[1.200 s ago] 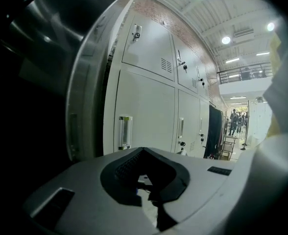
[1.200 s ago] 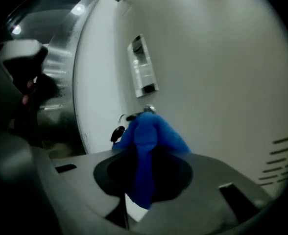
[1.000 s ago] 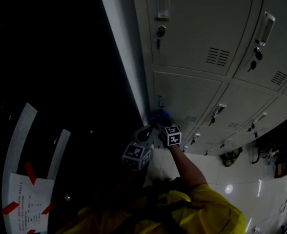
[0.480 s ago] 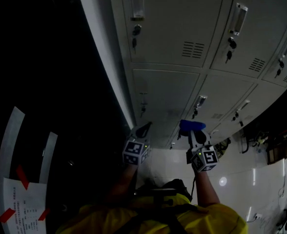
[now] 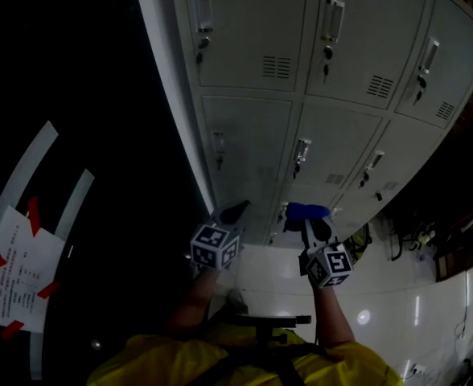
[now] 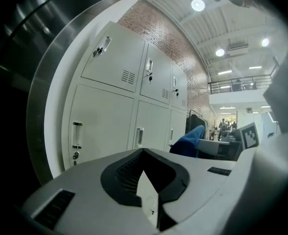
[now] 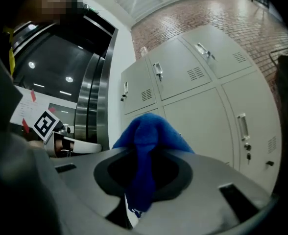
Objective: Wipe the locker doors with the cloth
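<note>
right gripper (image 5: 310, 220) moved right, cloth (image 5: 306, 210) along

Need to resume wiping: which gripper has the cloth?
The right gripper: blue cloth clamped in its jaws. The left gripper holds nothing.

Top locker doors (image 5: 244, 30) are cut off; print on the notice (image 5: 15, 276) is unreadable.

Left claw (image 5: 235, 211) jaws together, empty; right claw (image 5: 310, 225) clamped on cloth (image 5: 307, 210); both held out, side by side.
</note>
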The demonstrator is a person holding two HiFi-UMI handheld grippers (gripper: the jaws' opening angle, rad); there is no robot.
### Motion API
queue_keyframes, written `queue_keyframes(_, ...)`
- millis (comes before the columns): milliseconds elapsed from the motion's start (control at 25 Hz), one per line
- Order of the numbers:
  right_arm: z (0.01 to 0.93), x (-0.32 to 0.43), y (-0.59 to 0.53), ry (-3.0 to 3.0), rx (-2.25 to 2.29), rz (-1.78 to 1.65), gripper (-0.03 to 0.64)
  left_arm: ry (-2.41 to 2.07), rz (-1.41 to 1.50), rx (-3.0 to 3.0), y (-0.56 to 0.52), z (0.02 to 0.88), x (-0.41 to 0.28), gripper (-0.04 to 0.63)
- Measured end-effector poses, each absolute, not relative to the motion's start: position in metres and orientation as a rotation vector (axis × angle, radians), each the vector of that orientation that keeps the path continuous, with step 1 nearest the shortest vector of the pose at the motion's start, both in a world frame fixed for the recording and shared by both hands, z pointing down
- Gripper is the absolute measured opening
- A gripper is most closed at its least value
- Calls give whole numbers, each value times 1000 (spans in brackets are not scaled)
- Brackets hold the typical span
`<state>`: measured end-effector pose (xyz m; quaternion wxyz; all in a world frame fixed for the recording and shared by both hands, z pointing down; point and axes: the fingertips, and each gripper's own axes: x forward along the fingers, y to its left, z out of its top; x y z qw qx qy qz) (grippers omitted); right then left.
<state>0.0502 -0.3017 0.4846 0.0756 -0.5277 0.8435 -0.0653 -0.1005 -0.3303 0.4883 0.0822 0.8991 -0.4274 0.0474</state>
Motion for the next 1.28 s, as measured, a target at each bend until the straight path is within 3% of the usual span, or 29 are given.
queue_keyframes(440,525,191,-71,2581,-1644,-287,69,-1320,217,2579,-101,526,12,-3)
queue_keyframes(960,512,170,38,2588,-1496,-257,69,-1357,348,2639,17,529,30,-2)
queue_keyframes(1280,507,125,80,2649,-1459,-280,69,-1444,236,2603,75,518,-17,-2)
